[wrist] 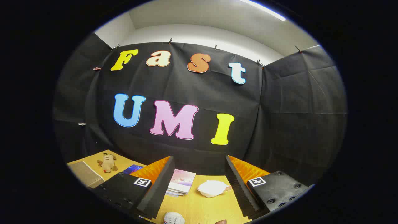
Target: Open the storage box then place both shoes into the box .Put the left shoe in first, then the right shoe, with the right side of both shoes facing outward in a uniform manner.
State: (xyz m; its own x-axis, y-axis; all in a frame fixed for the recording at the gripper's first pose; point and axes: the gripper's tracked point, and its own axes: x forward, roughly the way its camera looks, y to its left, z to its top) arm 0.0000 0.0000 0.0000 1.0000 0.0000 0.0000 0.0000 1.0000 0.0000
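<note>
My gripper (199, 183) is open, its two fingers spread wide above the wooden table (202, 207) with nothing between them. Just below and between the fingers, at the near edge of the table, peeks the toe of a white shoe (174, 218). A small part of a second, reddish-brown object (221, 221) shows beside it; I cannot tell what it is. The gripper is tilted upward, so most of what lies ahead is the booth's black wall.
A stack of booklets (182, 182) lies beyond the left finger. A crumpled white item (213, 188) lies mid-table between the fingers. Far left sit a plush toy (107, 162), a blue item (133, 169) and a grey mat (82, 174).
</note>
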